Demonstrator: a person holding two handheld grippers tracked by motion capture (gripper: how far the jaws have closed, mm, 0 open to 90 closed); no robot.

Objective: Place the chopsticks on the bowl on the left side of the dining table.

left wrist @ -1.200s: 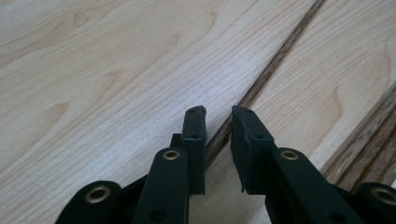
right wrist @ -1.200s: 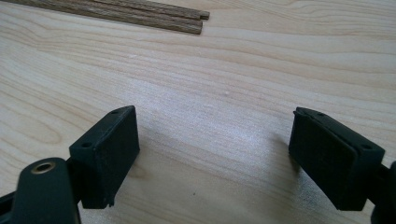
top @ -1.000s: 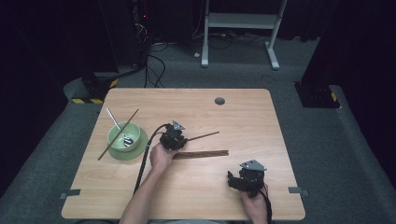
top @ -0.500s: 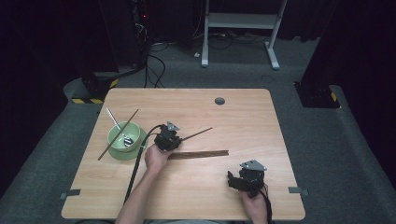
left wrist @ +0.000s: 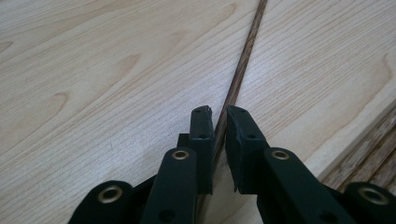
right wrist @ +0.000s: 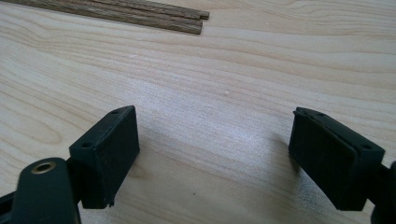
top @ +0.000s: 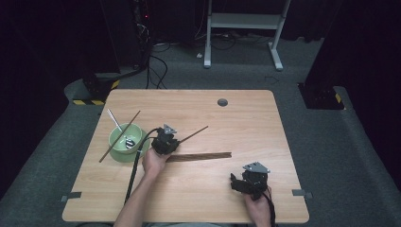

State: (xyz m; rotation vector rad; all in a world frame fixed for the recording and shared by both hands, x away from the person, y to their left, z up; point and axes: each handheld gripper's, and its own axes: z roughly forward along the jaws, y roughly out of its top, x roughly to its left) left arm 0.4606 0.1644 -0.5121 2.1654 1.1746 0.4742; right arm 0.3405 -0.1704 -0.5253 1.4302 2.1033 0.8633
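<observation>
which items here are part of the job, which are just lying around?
In play:
- left claw, closing on a thin wooden stick
- green bowl, holding one stick and a metal utensil
- sticks lying flat

Idle:
- right claw, open over bare table
- table's grommet hole

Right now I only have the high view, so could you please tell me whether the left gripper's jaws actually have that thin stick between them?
Observer: Yes. In the left gripper view the thin stick runs between the jaws of the left gripper, which have just been closing and now pinch it.
Operator: Thank you. Are the right gripper's jaws open?
Observer: Yes, the right gripper has them wide open in its own view, with bare table between them.
Operator: And what lies ahead of them?
Observer: The cut ends of the stick bundle, well apart from the jaws.
</observation>
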